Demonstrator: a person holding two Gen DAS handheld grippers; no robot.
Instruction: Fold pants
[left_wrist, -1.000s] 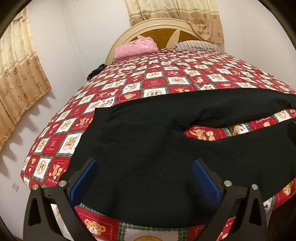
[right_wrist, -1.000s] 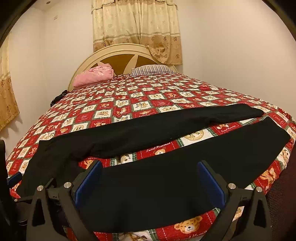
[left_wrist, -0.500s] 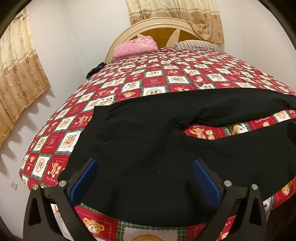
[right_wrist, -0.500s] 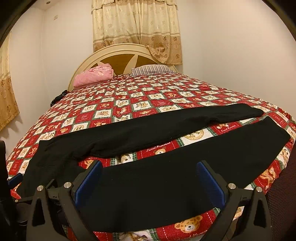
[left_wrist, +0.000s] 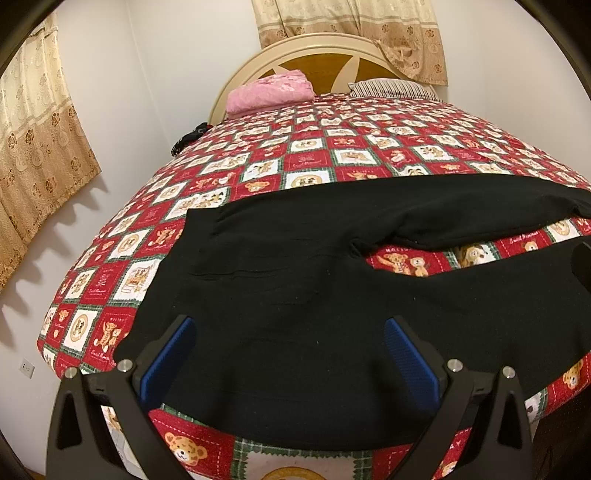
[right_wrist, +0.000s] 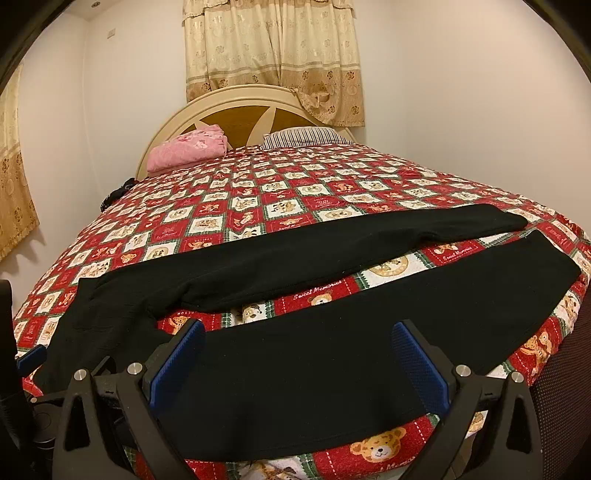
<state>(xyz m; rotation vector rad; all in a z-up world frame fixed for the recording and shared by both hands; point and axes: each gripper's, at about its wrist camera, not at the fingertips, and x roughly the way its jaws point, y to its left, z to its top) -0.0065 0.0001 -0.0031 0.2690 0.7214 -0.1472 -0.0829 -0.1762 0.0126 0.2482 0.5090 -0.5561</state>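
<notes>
Black pants (left_wrist: 295, 295) lie flat across the near end of the bed, waist to the left and both legs running right; they also show in the right wrist view (right_wrist: 332, 350). The two legs are spread apart, with quilt showing between them. My left gripper (left_wrist: 290, 363) is open and empty, hovering over the near edge of the seat and waist area. My right gripper (right_wrist: 299, 363) is open and empty, hovering over the middle of the near leg. The near leg's hem (right_wrist: 554, 266) reaches the bed's right edge.
The bed has a red teddy-bear quilt (left_wrist: 332, 155). A folded pink blanket (left_wrist: 269, 90) and a striped pillow (left_wrist: 391, 88) lie at the headboard. A dark item (left_wrist: 188, 140) sits at the bed's far left edge. Walls and curtains surround the bed.
Both grippers stay open. The left wrist view has shifted slightly, showing a bit more of the bed's left corner. The pants have not moved.
</notes>
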